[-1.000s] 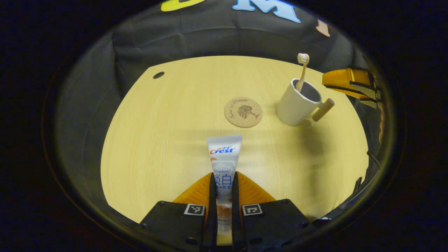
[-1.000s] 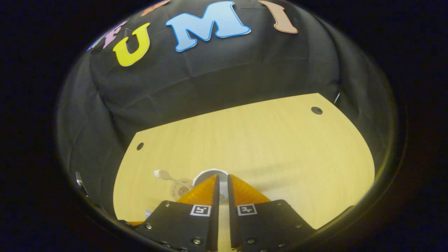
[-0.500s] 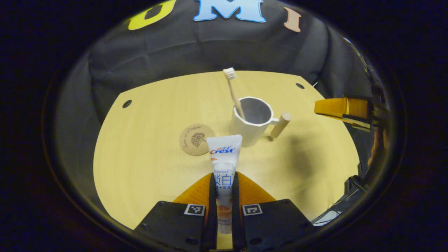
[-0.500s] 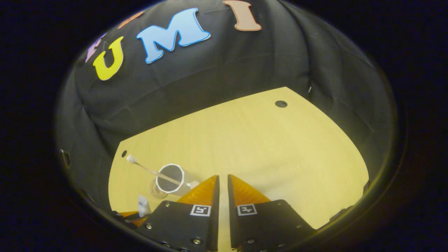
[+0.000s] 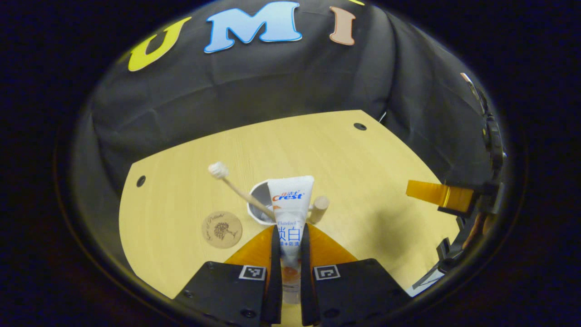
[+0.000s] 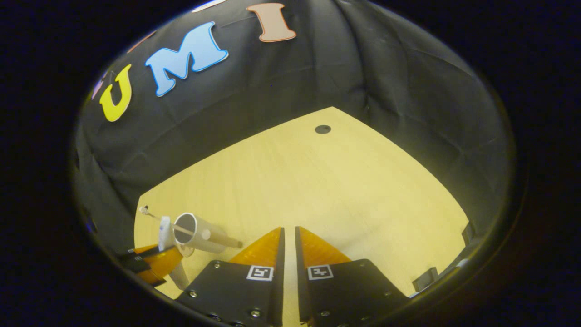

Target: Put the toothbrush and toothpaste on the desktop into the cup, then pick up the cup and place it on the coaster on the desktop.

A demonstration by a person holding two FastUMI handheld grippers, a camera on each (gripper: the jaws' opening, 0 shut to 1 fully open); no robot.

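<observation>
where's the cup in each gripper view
Left gripper view: the cup stands just below centre, partly behind the toothpaste that the left tongs hold.
Right gripper view: the cup sits low at the left.
Shared landmark: the toothbrush leaning out of the cup.

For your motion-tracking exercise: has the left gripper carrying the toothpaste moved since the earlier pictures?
Yes. The left gripper has swung toward the cup: the toothpaste tip, earlier short of the coaster, now overlaps the cup's rim.

Glossy plastic toothpaste (image 5: pixel 290 204), matt wood-grain desktop (image 5: pixel 345 154)
</observation>
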